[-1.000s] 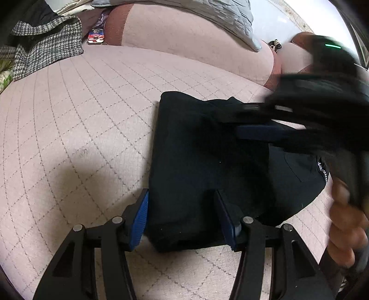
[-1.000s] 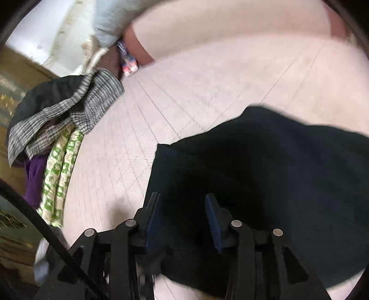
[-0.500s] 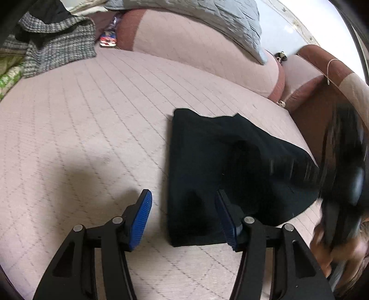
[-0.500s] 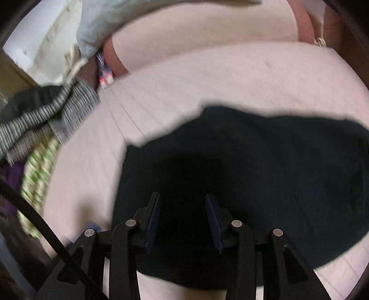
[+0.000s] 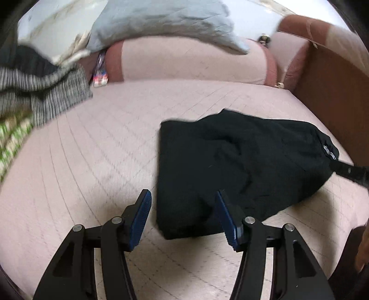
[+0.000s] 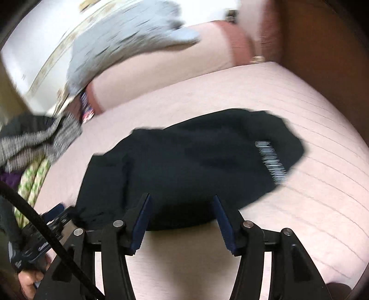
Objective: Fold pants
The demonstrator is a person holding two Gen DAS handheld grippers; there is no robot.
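- The black pants (image 5: 242, 166) lie folded in a compact bundle on the pink quilted bed (image 5: 92, 161), toward its right side.
- The left gripper (image 5: 182, 214) hovers over their near corner, jaws apart, gripping nothing.
- The right gripper (image 6: 182, 219) is opening above the near edge, pads clear of the cloth.
- A grey pillow (image 5: 161, 20) rests against the headboard.
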